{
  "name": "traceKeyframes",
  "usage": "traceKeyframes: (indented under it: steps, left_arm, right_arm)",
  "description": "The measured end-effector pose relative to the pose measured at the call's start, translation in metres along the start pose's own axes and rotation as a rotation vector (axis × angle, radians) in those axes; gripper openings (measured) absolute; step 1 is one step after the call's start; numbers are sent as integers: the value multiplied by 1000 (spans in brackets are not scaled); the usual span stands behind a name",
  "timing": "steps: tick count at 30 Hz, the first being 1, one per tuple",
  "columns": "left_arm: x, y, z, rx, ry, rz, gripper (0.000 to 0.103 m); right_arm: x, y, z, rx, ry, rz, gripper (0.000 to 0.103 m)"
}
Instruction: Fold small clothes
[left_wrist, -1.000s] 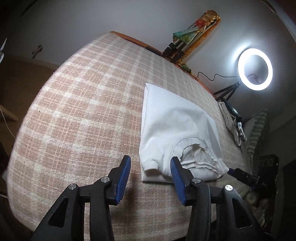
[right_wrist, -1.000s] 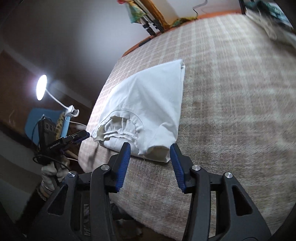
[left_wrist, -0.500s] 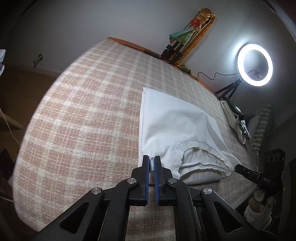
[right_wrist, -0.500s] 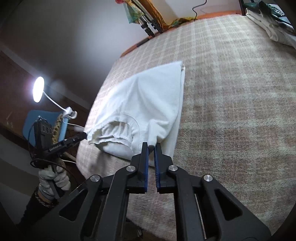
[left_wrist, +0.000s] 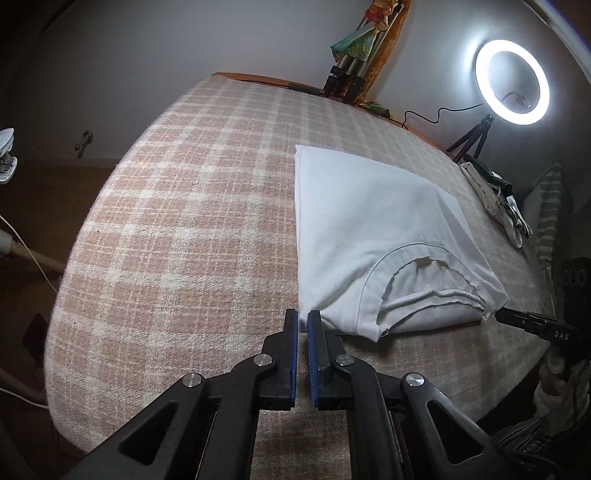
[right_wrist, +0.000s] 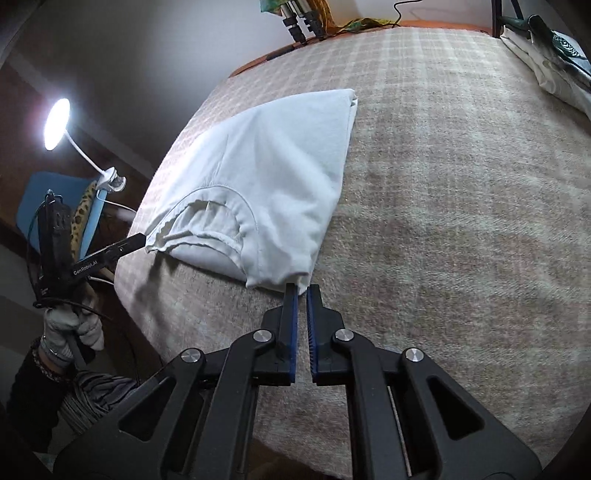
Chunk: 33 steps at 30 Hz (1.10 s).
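A soft white shirt (left_wrist: 373, 229), folded to a rough rectangle, lies on a woven checked cloth (left_wrist: 192, 229). Both the left gripper (left_wrist: 302, 317) and right gripper (right_wrist: 301, 291) are pressed nearly together at its near corners; whether fabric is pinched is hard to tell.

Left wrist view: we look low along the left gripper (left_wrist: 302, 317), across the plaid table (left_wrist: 177, 229) toward the ring light (left_wrist: 511, 82).
Right wrist view: we look along the right gripper (right_wrist: 301, 291), close and low, toward the desk lamp (right_wrist: 57, 123).
Shared: both views hold the white shirt (left_wrist: 373, 229) (right_wrist: 266, 177), near its collar end, from opposite corners.
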<state>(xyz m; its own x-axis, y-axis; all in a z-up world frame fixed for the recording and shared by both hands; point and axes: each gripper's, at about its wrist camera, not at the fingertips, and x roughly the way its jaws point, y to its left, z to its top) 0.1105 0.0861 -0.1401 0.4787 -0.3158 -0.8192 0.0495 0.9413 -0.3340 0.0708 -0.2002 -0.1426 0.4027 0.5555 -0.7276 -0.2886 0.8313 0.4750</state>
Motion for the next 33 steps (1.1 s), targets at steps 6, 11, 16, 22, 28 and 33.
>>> traceKeyframes:
  steps: [6,11,16,22,28,33]
  left_arm:
    - [-20,16,-4,-130,-34,-70,47]
    - [-20,23,-2,-275,-33,-189,71]
    - [-1,31,-4,-420,18,-243,73]
    - [14,25,-2,-447,46,-258,73]
    - [24,16,3,-464,50,-279,70]
    - [29,10,7,-451,50,-274,67]
  right_arm:
    - [-23,-16,8,34,-76,102,42]
    - [-21,-24,30,80,-139,168,60]
    - [6,-24,51,78,-111,134,60]
    - [25,-37,70,102,-102,120,60]
    - [39,-53,87,152,-108,137,60]
    - [51,-63,95,187,-112,167,59]
